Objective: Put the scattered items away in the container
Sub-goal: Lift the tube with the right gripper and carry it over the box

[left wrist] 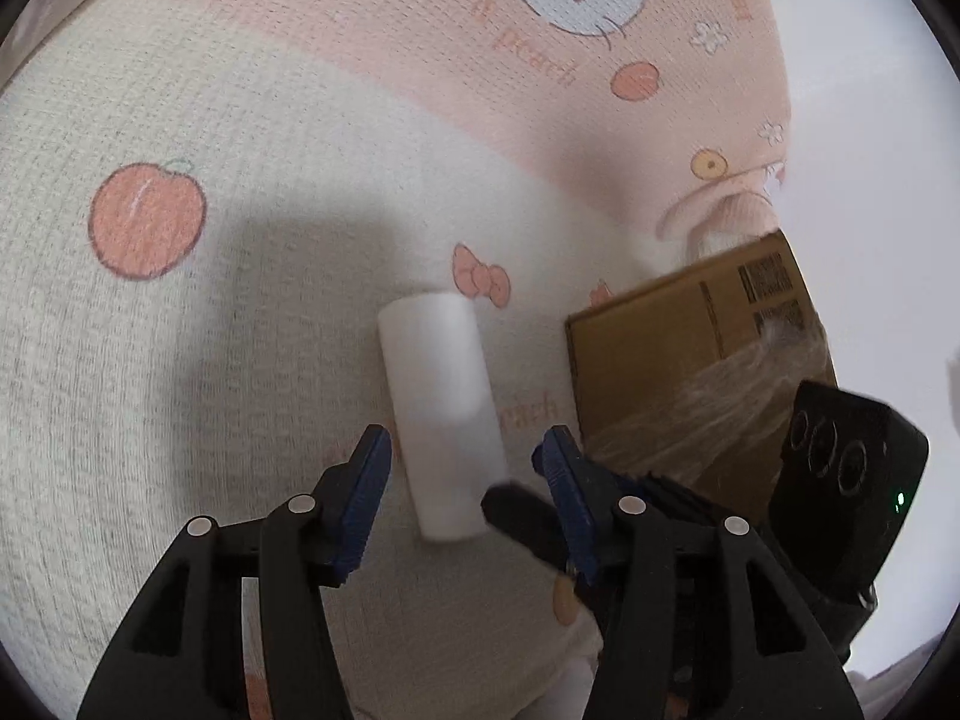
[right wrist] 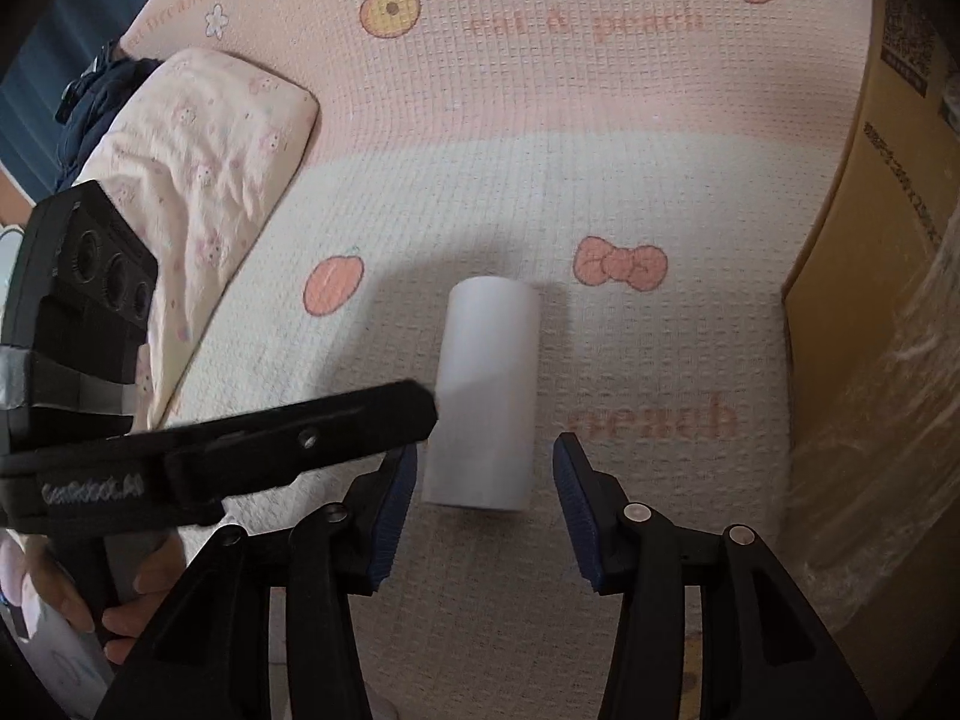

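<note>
- Left tool [left wrist: 462, 450]: jaws apart, white roll [left wrist: 441, 414] seen lying between them.
- Right tool [right wrist: 485, 462]: jaws apart, same roll [right wrist: 486, 396] framed.
- Cardboard box [right wrist: 864, 360] seen near, on blanket [right wrist: 540, 180].

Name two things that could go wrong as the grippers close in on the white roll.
Both the left gripper and the right gripper, open, aim at the same white roll, so they may collide. The roll lies on its side on the soft blanket; a nudge could roll it away from the cardboard box.
</note>
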Available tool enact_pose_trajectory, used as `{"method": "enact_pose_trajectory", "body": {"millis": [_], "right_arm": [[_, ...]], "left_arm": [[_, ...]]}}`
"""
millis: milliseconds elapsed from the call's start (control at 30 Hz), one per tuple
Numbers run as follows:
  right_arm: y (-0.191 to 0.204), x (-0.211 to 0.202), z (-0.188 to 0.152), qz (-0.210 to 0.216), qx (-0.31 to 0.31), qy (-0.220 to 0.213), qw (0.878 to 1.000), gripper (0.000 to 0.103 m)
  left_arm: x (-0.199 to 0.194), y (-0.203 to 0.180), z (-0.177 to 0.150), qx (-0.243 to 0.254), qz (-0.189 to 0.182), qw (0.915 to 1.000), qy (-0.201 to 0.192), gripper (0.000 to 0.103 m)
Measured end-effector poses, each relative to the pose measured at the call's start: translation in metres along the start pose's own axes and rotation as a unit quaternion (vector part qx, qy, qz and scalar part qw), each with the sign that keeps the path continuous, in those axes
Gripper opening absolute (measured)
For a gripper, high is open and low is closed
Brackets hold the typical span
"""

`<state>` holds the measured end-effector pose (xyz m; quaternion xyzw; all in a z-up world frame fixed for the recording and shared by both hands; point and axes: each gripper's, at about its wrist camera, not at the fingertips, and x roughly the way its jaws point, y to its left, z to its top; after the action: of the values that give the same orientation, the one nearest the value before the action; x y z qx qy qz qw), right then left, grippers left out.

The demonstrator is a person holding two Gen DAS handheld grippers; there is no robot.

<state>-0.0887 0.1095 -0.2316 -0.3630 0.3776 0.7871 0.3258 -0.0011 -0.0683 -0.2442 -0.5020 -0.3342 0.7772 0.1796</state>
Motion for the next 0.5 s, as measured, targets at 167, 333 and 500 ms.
{"method": "enact_pose_trajectory", "body": {"millis": [167,333,500], "right_arm": [[0.004,0.015,0.004,-0.012,-0.005,0.021,1.000,0.050],[-0.008,0.030,0.010,0.015,0.044,0.038,0.998,0.050],[-0.021,0.037,0.015,0.032,0.079,0.039,0.996,0.050]], "left_arm": [[0.015,0.011,0.008,-0.020,0.010,0.9996,0.018,0.057],[0.021,0.012,0.011,-0.014,0.001,0.9996,0.025,0.053],[0.029,0.016,0.017,-0.033,-0.010,0.9989,0.033,0.046]]}}
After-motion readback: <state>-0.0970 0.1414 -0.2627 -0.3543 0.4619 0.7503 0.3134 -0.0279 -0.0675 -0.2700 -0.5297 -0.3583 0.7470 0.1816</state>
